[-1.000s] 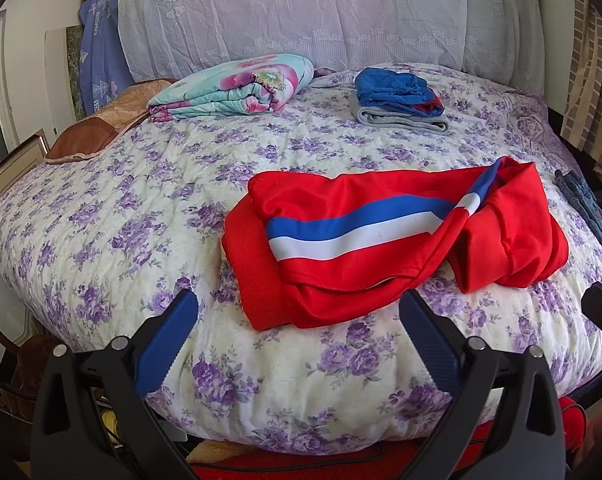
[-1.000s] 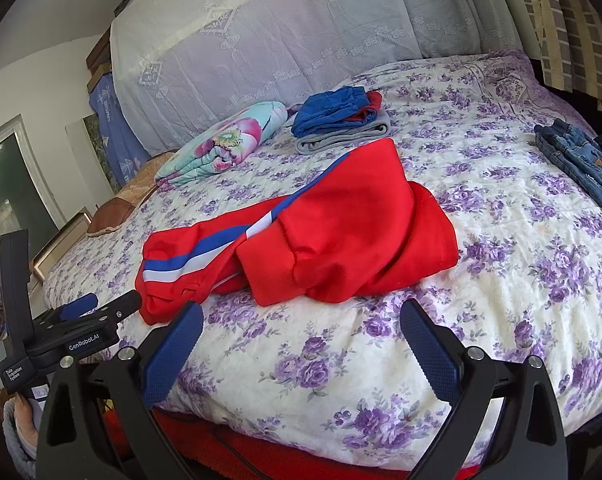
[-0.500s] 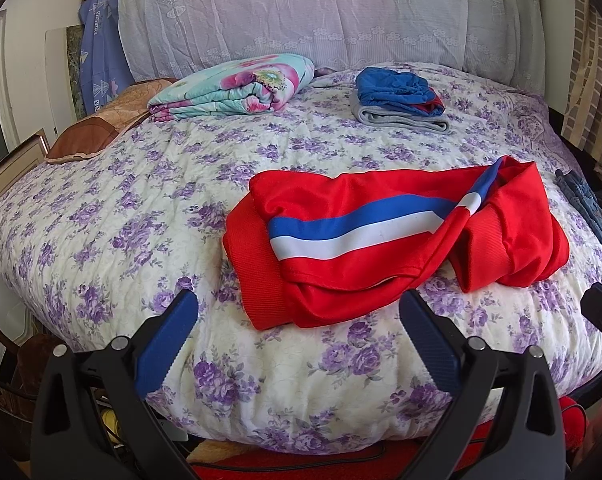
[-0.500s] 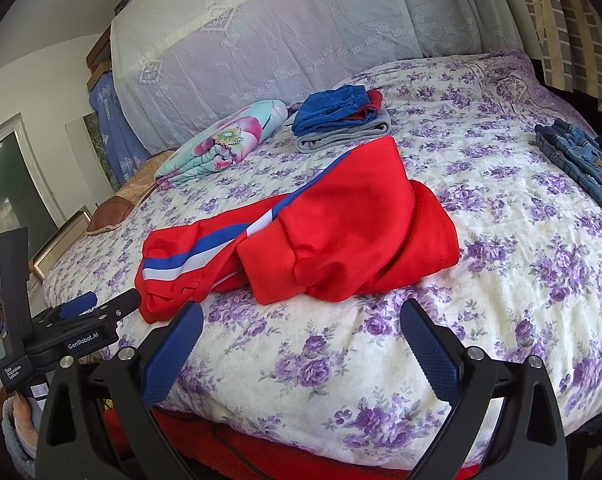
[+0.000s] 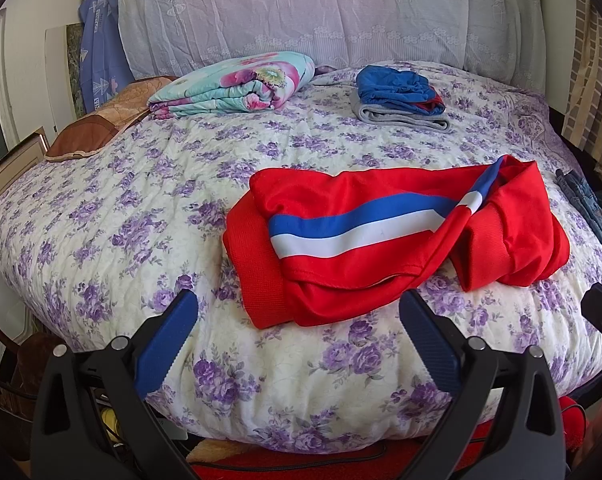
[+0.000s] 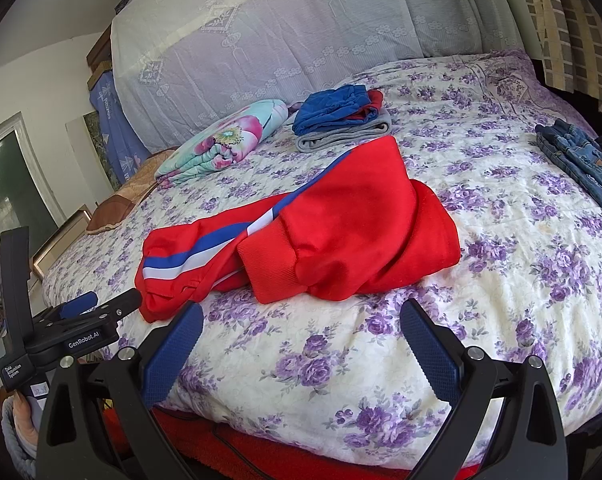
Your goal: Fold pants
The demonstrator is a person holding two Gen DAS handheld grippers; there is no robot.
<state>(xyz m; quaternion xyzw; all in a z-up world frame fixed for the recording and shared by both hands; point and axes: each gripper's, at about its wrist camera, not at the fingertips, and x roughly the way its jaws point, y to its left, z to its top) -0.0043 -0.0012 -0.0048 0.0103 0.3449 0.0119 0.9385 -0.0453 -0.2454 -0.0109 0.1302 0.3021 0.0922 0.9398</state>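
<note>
Item: red pants [image 5: 381, 240] with blue-and-white side stripe, lying rumpled and partly doubled over near the front edge of the bed [image 5: 121, 220].
Left tongs [image 5: 299, 334]: spread wide, empty, short of the cloth at the front edge.
Right tongs [image 6: 301, 336]: spread wide, empty, likewise clear of the cloth.
Also on the bed: folded clothes stack [image 5: 399, 98] toward the far edge; jeans [image 6: 581, 164] at the right edge.
Risk: the overlapping layers probably invite pinching two thicknesses at once, dragging the bundle instead of opening it; slippery fabric may slide off the front edge.
</note>
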